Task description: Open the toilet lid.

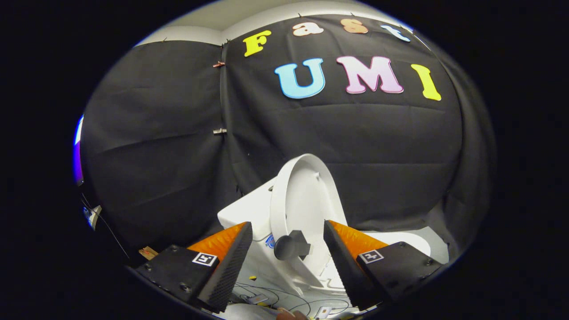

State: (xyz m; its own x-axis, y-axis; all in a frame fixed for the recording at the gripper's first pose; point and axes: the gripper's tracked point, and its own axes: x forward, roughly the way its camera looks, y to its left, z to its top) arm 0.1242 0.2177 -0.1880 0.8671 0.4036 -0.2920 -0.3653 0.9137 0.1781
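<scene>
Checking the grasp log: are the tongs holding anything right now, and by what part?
Nothing is held. The tongs are open, and the raised lid with its dark knob sits between the fingers, untouched.

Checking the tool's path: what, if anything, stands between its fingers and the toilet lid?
Nothing visible does. The tool is open, and the raised toilet lid with its dark knob sits just ahead, in the gap between the fingers, touching neither.

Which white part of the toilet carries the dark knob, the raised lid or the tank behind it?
The raised lid: the dark knob sits on its rim, between the open fingers. The tank behind is plain.
</scene>
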